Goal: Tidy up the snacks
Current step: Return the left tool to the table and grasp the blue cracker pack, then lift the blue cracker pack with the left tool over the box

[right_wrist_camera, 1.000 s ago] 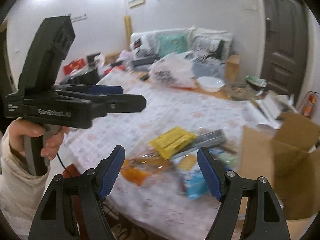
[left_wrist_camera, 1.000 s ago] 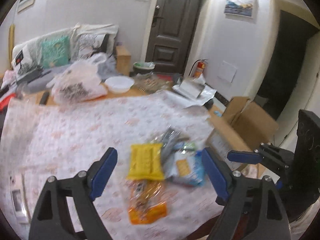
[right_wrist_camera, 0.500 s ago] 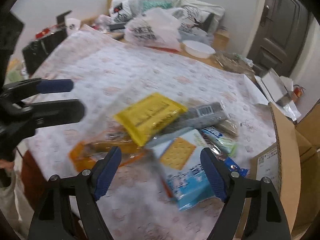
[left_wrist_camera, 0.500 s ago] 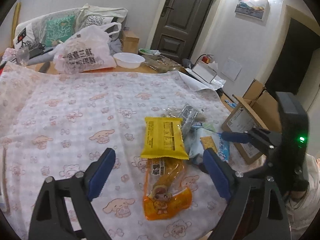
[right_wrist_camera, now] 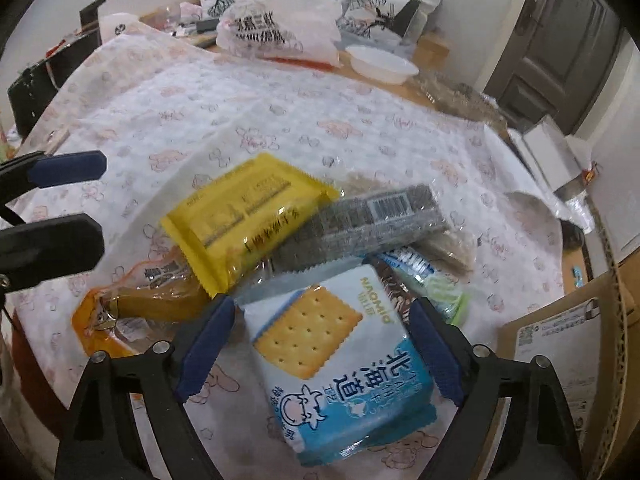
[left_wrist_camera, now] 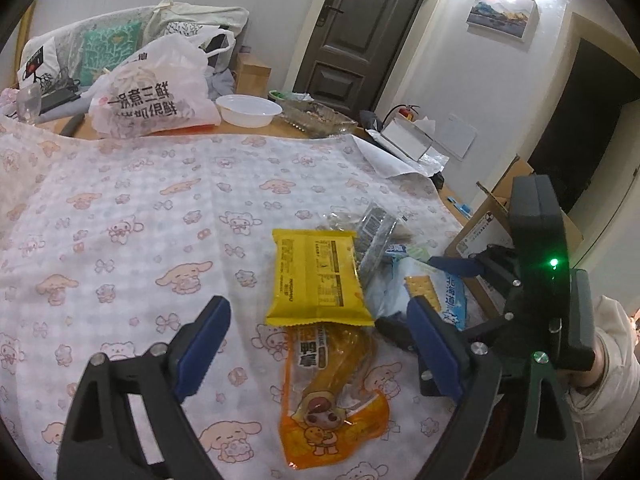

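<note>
Between right gripper (right_wrist_camera: 322, 344) pads (spread): cracker pack (right_wrist_camera: 340, 364)

Indoor light is dim and cool, with a ceiling glare at the top right of the left wrist view. Both views bulge, with black corners. The right wrist view is softly blurred; shadows are faint.

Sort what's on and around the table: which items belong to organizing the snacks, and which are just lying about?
Job:
yellow packet
orange duck-snack pouch
blue cracker pack
grey barcode packet
green-ended wrapper
cardboard box, probably the destination

Lying about:
white plastic bag
white bowl
clear tray
fire extinguisher
</note>
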A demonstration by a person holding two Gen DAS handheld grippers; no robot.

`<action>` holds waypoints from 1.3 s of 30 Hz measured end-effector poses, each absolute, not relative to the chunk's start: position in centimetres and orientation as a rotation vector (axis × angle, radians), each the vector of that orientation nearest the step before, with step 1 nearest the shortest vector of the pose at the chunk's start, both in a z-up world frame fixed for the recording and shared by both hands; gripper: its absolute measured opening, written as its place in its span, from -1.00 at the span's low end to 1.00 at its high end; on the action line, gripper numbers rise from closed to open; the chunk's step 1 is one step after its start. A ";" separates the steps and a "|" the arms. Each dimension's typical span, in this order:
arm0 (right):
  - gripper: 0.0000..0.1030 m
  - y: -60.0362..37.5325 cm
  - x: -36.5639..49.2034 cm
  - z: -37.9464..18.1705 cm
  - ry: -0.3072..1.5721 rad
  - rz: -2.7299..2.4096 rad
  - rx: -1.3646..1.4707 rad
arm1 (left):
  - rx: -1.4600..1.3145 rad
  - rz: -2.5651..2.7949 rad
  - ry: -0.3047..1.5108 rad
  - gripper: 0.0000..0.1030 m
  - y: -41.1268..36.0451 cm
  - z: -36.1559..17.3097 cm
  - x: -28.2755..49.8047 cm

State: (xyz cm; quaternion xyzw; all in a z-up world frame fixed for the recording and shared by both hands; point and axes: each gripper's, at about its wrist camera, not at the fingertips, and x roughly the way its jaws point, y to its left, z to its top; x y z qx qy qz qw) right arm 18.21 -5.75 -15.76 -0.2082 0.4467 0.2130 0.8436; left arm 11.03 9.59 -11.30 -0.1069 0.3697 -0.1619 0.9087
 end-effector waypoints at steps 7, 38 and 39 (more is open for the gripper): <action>0.69 -6.0 15.8 -15.1 0.980 0.524 -0.385 | -0.223 -0.335 0.753 0.71 9.7 -11.0 10.5; 0.25 -6.4 10.0 -8.9 0.742 0.654 -0.183 | -0.310 -0.585 0.724 0.61 6.9 -7.6 8.7; 0.25 -6.4 9.8 -8.4 0.722 0.665 -0.180 | -0.318 -0.602 0.725 0.52 6.7 -7.3 8.6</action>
